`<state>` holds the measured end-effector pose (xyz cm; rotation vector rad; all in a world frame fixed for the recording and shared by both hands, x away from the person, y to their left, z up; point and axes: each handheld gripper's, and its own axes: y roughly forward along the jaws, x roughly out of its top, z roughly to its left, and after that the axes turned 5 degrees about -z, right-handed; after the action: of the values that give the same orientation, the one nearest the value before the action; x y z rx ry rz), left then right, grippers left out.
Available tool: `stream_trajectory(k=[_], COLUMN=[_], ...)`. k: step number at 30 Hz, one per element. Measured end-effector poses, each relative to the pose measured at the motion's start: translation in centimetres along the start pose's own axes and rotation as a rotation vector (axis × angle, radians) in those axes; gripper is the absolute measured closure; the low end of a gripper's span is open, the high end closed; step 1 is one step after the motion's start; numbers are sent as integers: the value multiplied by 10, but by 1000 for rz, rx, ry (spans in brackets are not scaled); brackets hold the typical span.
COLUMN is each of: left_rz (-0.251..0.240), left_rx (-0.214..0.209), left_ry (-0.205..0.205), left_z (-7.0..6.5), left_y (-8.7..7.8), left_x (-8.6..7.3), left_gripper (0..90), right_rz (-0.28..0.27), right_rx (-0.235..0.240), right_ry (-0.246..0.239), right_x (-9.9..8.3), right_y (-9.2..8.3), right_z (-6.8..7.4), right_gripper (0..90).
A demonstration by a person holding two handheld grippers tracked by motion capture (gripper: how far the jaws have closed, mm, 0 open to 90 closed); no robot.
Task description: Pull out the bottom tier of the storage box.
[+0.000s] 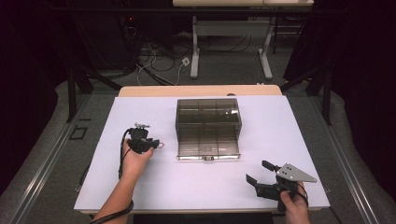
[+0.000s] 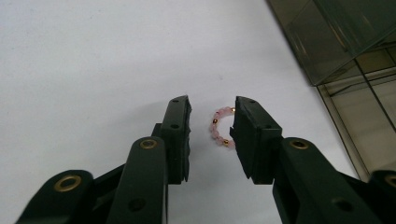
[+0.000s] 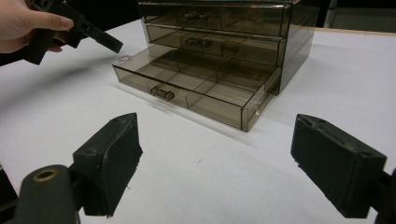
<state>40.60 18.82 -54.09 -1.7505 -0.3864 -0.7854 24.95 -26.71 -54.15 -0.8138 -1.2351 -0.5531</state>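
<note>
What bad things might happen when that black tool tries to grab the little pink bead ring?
1. The bead ring is tiny and lies flat on the white table; the left tool has its jaws either side of it and may pinch it crookedly, so it could slip or pop away.
2. The open bottom drawer of the smoky organizer sits close by; the ring might skid under its edge or miss a compartment.
</note>
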Motion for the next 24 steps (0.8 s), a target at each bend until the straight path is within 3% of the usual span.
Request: stream_trajectory(k=[24], left_rz=[25], left_rx=[16], left_ry=[-19], left_z=[-6], left_y=[14], left_x=[2], left_gripper=[800], right_rz=[-3], right_rx=[7], right_ry=[-5], right_x=[0], right_y=[0], right_z=[-1], right_gripper=[150])
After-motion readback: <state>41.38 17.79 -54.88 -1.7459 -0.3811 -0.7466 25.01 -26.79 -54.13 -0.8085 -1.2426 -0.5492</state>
